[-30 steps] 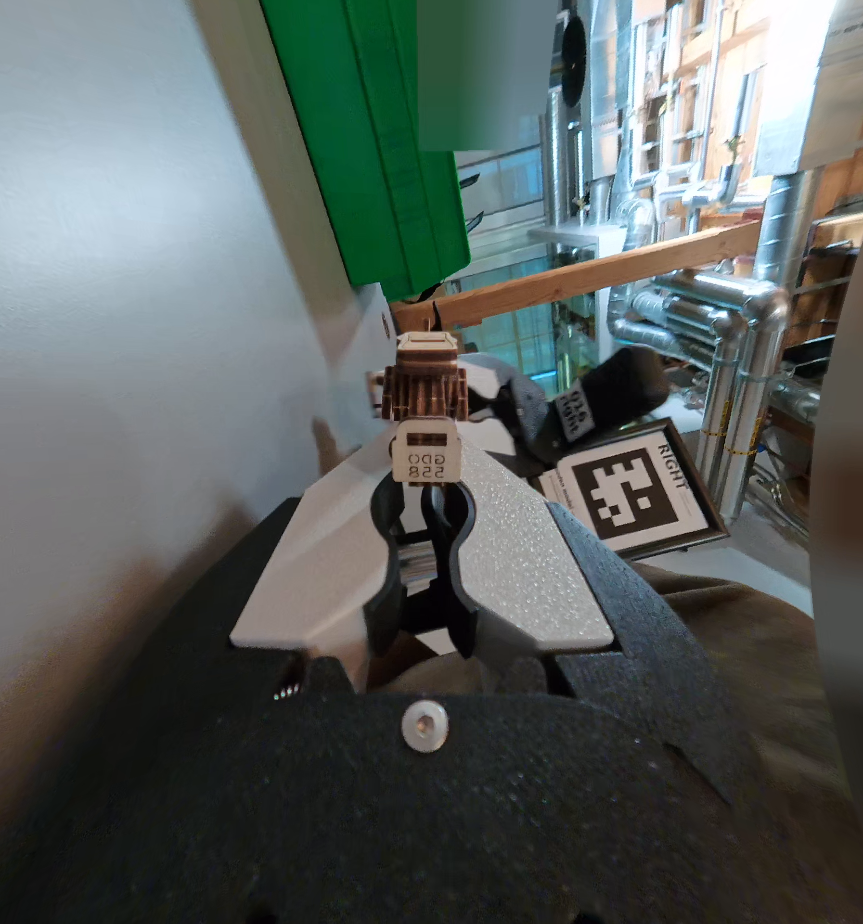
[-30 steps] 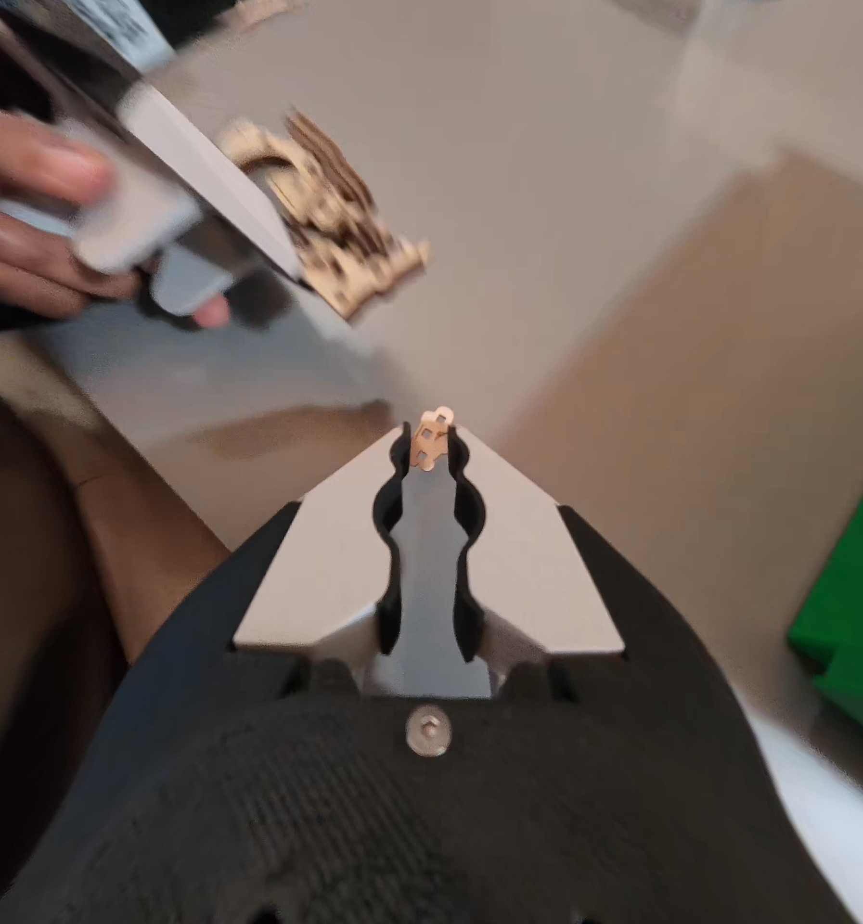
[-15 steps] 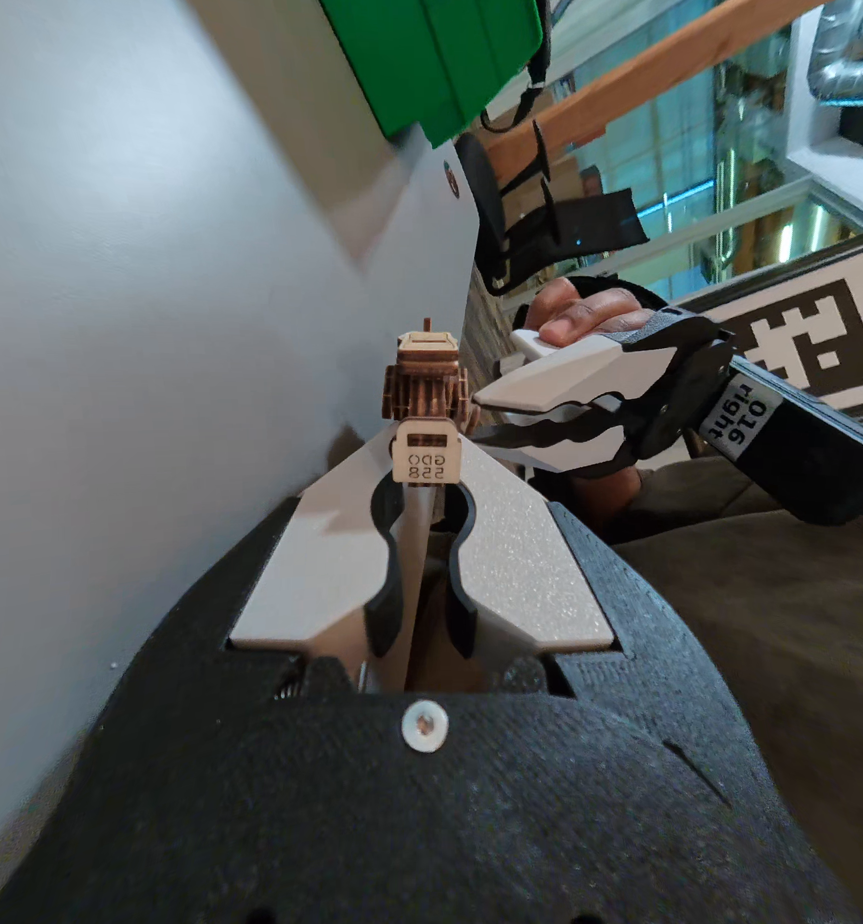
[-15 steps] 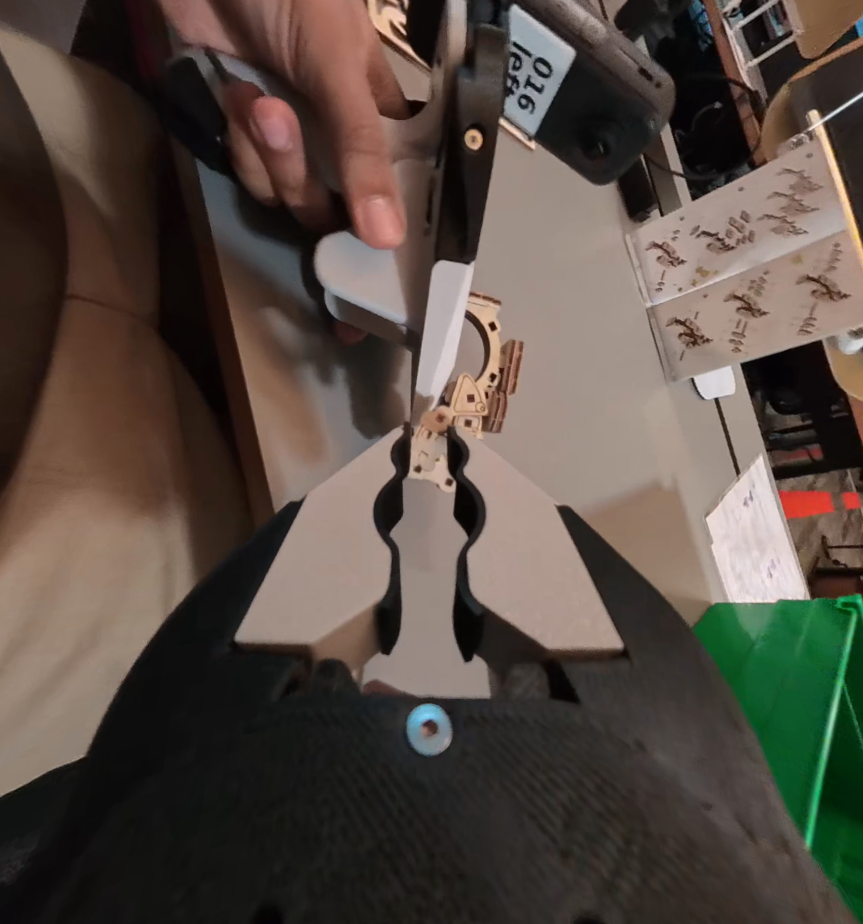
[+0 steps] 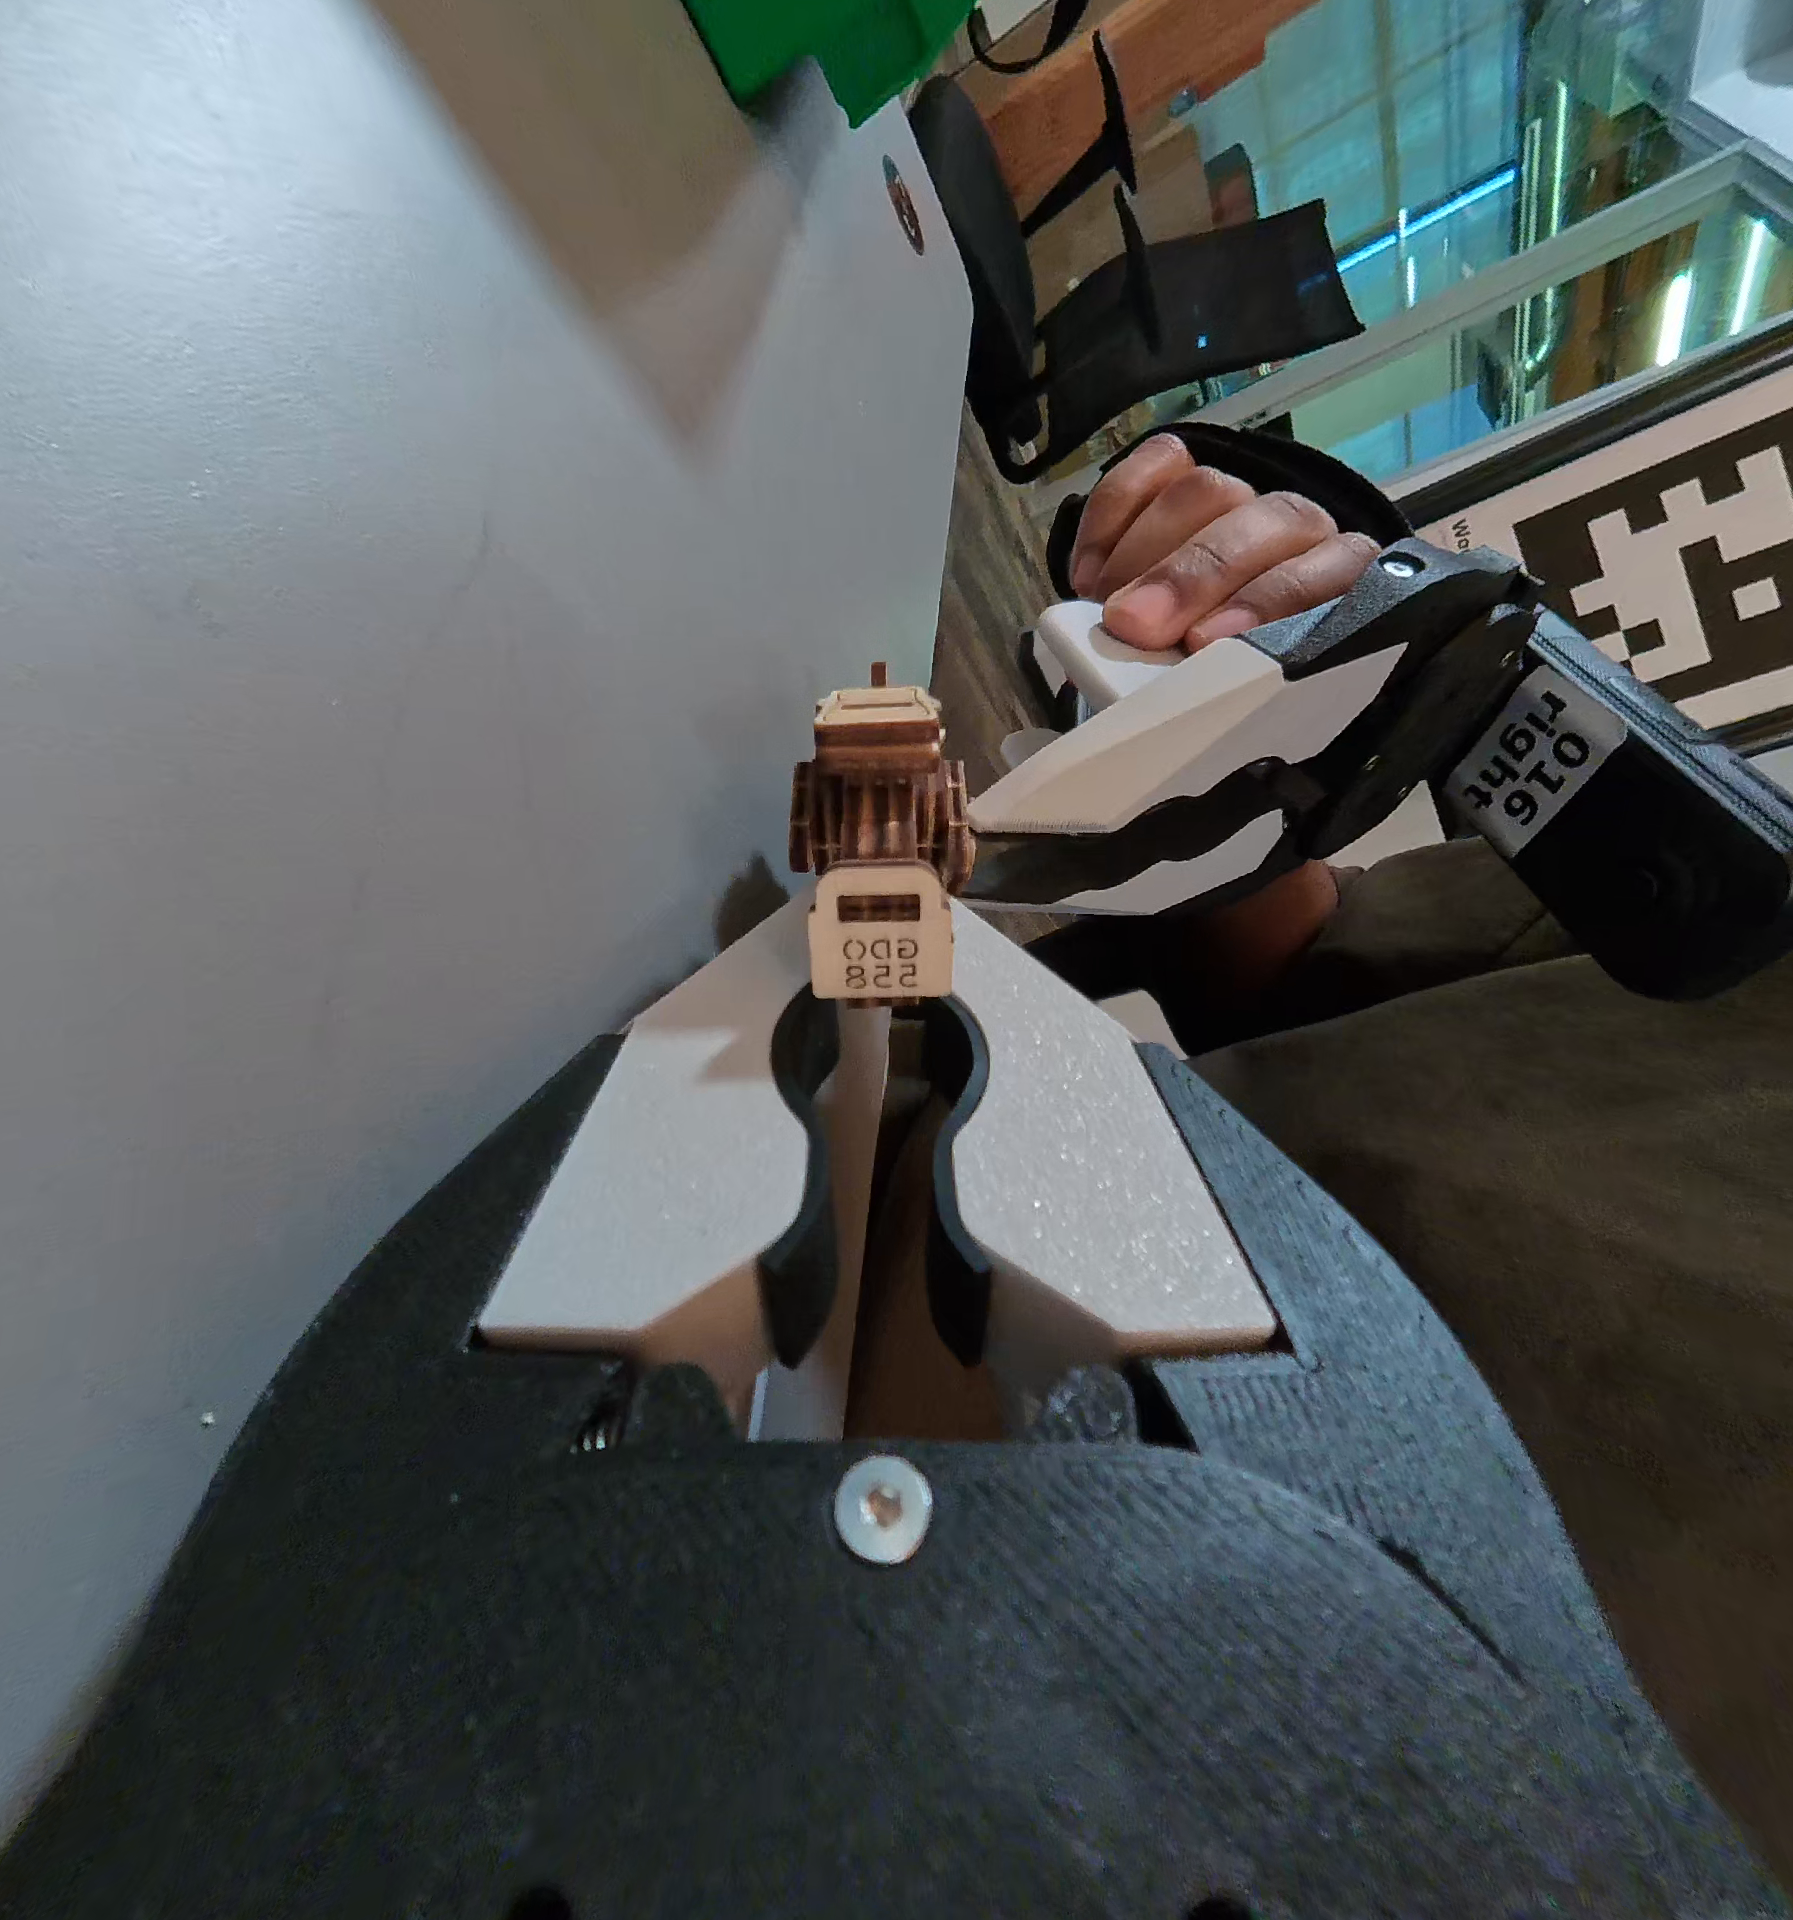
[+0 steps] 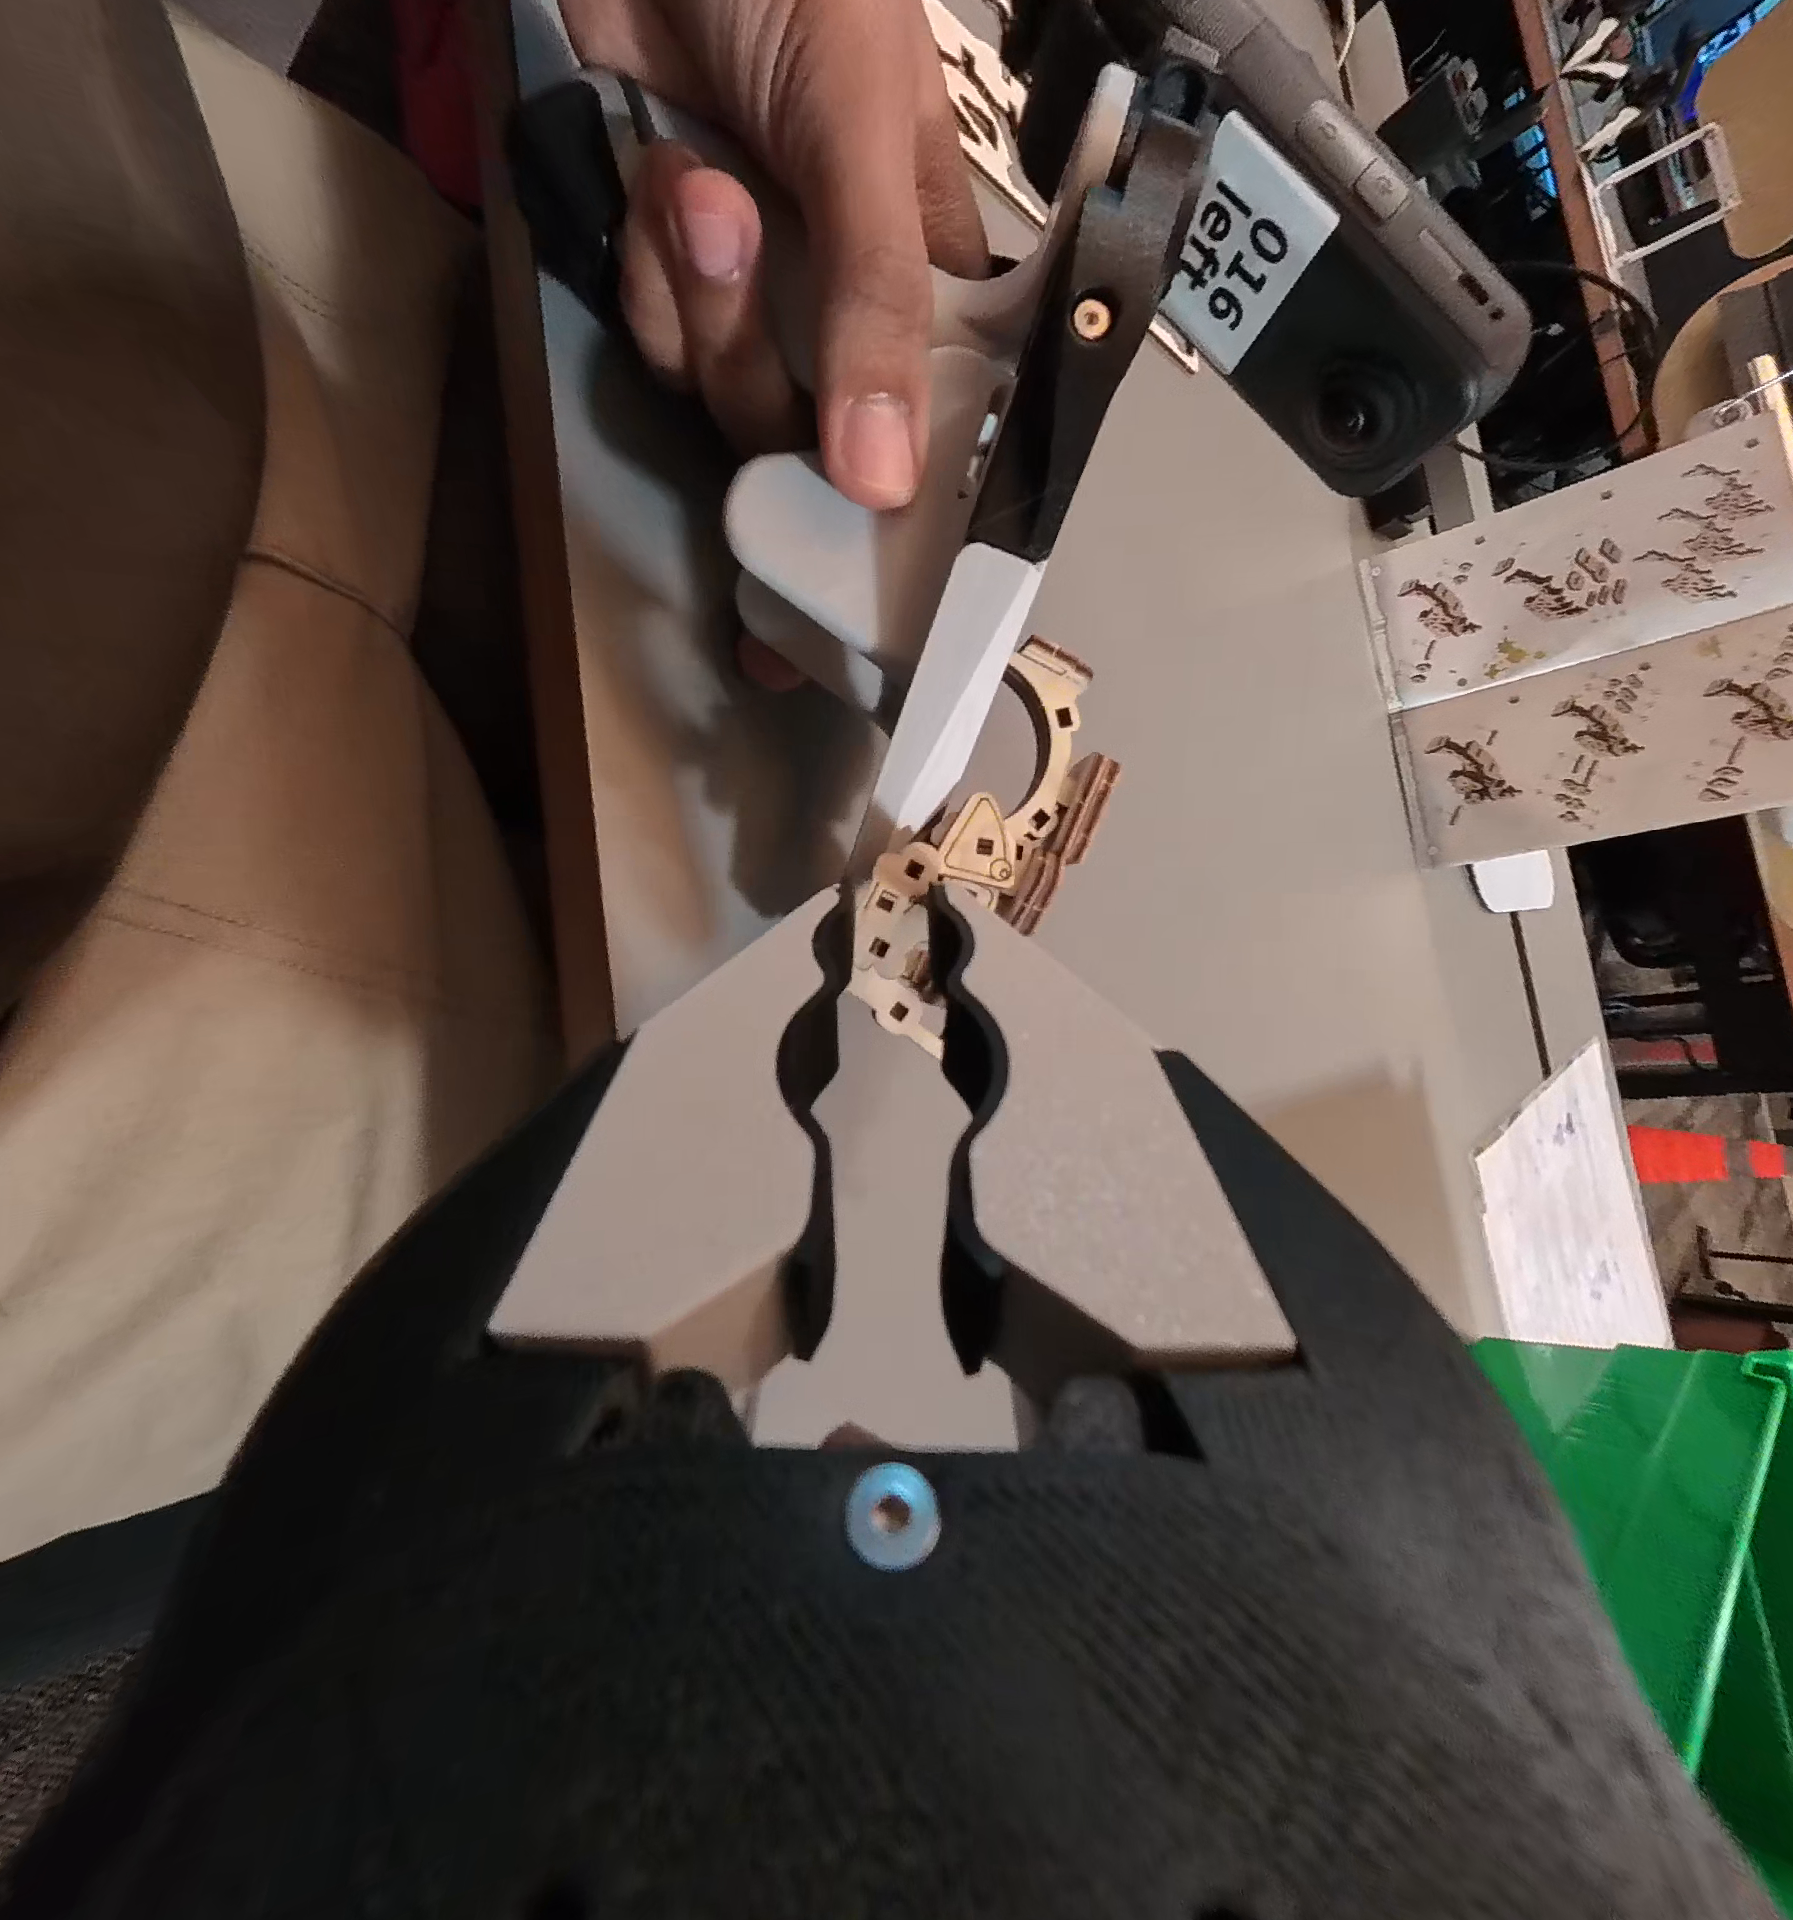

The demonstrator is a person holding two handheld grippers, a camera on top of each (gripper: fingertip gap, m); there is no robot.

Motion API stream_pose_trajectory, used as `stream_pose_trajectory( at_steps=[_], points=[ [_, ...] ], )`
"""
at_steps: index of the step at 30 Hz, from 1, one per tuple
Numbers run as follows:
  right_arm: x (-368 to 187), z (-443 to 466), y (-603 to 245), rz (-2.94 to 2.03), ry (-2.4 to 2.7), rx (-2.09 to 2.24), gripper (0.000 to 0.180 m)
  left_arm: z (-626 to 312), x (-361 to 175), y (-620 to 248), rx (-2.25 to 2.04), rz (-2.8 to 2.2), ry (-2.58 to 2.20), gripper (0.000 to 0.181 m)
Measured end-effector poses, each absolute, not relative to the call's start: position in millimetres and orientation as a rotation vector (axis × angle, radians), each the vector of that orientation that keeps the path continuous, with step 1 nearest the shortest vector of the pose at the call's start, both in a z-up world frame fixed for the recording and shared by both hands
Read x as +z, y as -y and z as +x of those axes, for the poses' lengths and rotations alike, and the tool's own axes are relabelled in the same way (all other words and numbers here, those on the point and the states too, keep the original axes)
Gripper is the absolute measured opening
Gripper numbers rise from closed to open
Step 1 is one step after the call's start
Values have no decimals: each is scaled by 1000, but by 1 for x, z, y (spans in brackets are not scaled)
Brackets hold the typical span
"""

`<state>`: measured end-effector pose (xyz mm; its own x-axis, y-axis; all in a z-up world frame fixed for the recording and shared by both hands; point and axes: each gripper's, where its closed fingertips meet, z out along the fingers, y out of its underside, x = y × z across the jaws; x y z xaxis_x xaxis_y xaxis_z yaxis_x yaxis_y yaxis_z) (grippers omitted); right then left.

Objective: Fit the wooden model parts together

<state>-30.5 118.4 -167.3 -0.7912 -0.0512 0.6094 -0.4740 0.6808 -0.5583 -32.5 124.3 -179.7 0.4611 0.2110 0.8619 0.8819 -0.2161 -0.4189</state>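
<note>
**Q:** Grey surface all down one side, what is that?

**A:** That is the table (image 5: 300,520), and both tools work just above its near edge. A green bin (image 6: 1650,1538) sits at one end of it, and a clear stand with pictured instruction sheets (image 6: 1598,665) stands farther along. A black chair (image 5: 1100,281) is beyond the table's end.

**Q:** And the grippers?

**A:** The left gripper (image 5: 879,971) is clamped on the wooden model (image 5: 879,821). The right gripper (image 6: 892,914) pinches a flat wooden strip (image 6: 897,956). A hand (image 6: 819,208) wraps the left tool's grip, and another hand (image 5: 1204,561) holds the right one.

**Q:** How does the model look?

**A:** Pale laser-cut plywood with dark burnt edges. In the left wrist view it shows a stack of thin ribs, a light cap on top and a small plate facing the camera. From the right wrist view it shows a curved arch piece, a triangular plate and stacked layers.

**Q:** Which way does it run?

**A:** Its long axis continues straight out from the left fingertips, away from that camera. The strip, dotted with square holes, points forward from the right tips and touches the model's side beside the triangular plate.

**Q:** Any writing?

**A:** Engraved characters on the small plate, a white label on each tool, and a black-and-white marker board (image 5: 1702,561) behind the right one.
</note>
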Motion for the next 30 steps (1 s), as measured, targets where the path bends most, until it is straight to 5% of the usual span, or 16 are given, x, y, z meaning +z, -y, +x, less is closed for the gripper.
stream_pose_trajectory(
  at_steps=[1,30],
  points=[
    [-167,-30,-118,403,2334,995,12,-32,-180,-124,-832,-1706,943,5],
    [-169,-16,-121,385,2458,1093,12,-19,-181,-125,-778,-1831,789,6]
  ],
)
